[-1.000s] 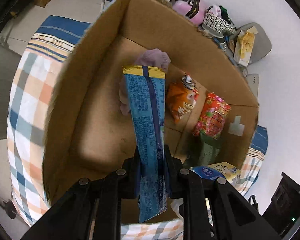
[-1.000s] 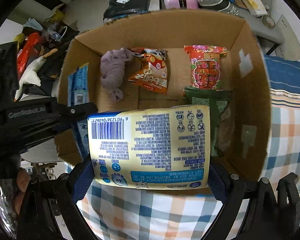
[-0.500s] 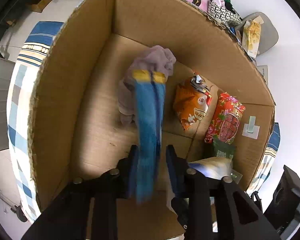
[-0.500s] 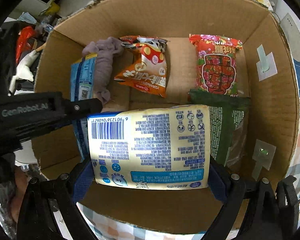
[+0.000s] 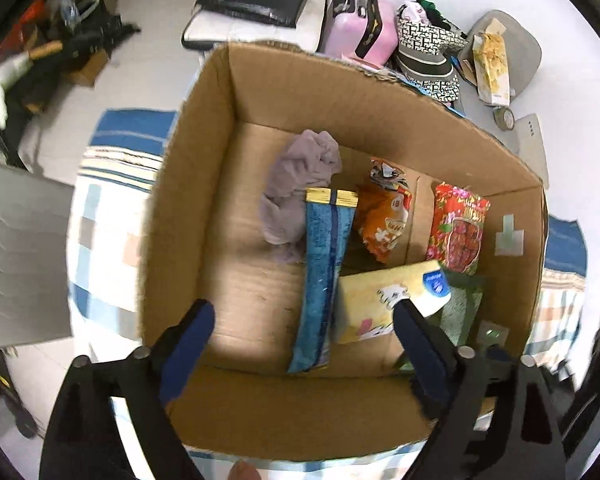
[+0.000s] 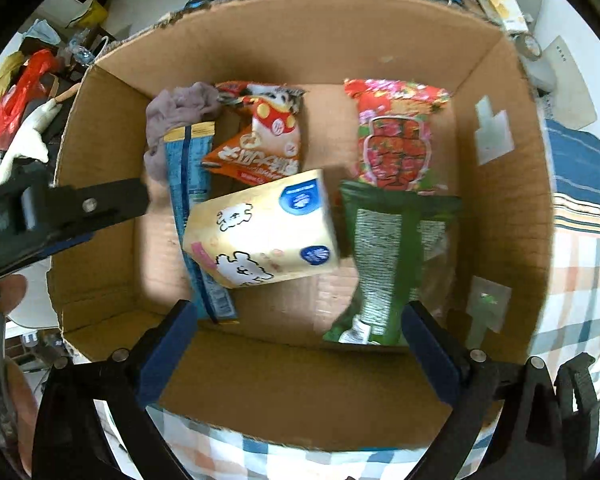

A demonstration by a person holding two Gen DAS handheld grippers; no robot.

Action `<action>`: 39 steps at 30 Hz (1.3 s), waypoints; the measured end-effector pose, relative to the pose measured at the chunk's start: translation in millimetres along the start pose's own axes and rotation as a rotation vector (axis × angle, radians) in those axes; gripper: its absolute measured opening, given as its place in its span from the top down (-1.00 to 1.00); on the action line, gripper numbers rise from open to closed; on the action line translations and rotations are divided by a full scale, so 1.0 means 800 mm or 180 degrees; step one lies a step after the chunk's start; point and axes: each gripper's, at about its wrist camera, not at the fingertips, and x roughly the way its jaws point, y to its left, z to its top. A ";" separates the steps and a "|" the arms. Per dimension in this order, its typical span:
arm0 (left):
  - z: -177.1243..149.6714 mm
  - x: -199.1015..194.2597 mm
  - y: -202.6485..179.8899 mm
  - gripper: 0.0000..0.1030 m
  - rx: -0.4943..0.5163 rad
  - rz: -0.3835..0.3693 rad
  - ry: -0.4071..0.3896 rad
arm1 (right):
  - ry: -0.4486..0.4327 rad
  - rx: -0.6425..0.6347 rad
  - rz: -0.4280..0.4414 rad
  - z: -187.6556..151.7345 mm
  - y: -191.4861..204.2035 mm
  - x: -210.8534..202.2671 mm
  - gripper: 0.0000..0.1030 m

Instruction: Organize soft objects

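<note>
Both packs have dropped from our tools since a second ago and now lie inside the cardboard box (image 6: 284,368). We see the yellow tissue pack (image 6: 260,228) tilted near the box's middle, touching the blue packet (image 6: 190,216) that runs along its left side. Our left tool (image 5: 304,332) and right tool (image 6: 296,328) hang released, fingers spread, over the box's near edge.

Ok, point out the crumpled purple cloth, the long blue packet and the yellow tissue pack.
Crumpled purple cloth (image 5: 300,184), left wrist view, middle of the folds.
Long blue packet (image 5: 322,276), left wrist view, mid-length.
Yellow tissue pack (image 6: 264,232), right wrist view, top face.
</note>
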 end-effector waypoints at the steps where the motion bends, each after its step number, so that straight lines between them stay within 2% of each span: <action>1: -0.005 -0.004 -0.001 -0.87 0.0036 0.0038 -0.0045 | -0.0031 0.0015 -0.0048 -0.003 -0.003 -0.005 -1.00; 8: -0.047 -0.035 -0.004 -0.87 0.0262 0.0375 -0.0485 | -0.0232 0.0084 -0.0337 -0.030 -0.026 -0.035 -1.00; 14: -0.081 -0.057 -0.007 -0.87 0.0323 0.0445 -0.0695 | -0.0375 0.0166 -0.0533 -0.053 -0.035 -0.061 -1.00; 21: -0.111 -0.092 -0.012 -0.87 0.0307 0.0434 -0.0895 | -0.0516 0.0216 -0.0556 -0.076 -0.031 -0.090 -1.00; 27: -0.152 -0.147 -0.019 -0.87 0.0334 0.0394 -0.1171 | -0.0699 0.0216 -0.0515 -0.104 -0.027 -0.131 -1.00; 34: -0.217 -0.232 -0.029 -0.87 0.0367 0.0380 -0.1527 | -0.0970 0.0179 -0.0413 -0.169 -0.022 -0.196 -1.00; 39: -0.262 -0.287 -0.037 -0.87 0.0415 0.0406 -0.1726 | -0.1260 0.0160 -0.0322 -0.223 -0.016 -0.262 -1.00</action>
